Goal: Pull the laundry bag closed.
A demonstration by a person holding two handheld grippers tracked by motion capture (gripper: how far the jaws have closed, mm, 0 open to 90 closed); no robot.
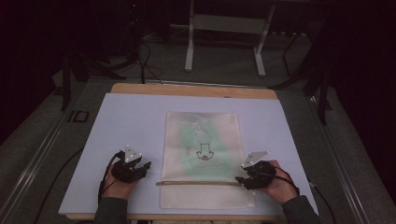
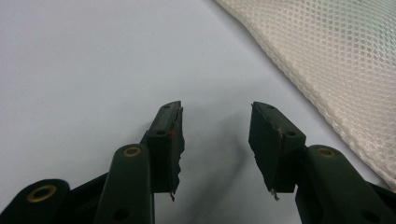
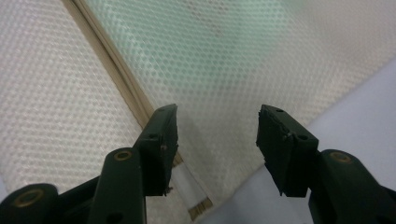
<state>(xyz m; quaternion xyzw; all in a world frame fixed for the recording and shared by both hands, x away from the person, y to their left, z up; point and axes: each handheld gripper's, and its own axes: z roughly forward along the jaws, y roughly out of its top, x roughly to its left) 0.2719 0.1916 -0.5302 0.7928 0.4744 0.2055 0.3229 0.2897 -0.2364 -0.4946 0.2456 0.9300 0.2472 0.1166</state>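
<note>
Mesh zipper bag (image 1: 204,158) flat on the table (image 1: 116,121), zipper (image 1: 198,183) apparently shut; right gripper (image 3: 217,140) released over its zipper end, left gripper (image 2: 215,135) released beside the bag; nothing held.

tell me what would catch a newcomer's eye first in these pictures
The pale mesh bag lies flat in the middle of the light blue mat, with something green showing through it and a tan zipper strip running across near its close end. The right claw sits open at the zipper's right end, over the bag's edge. The left claw rests open on the bare mat to the bag's left.
</note>
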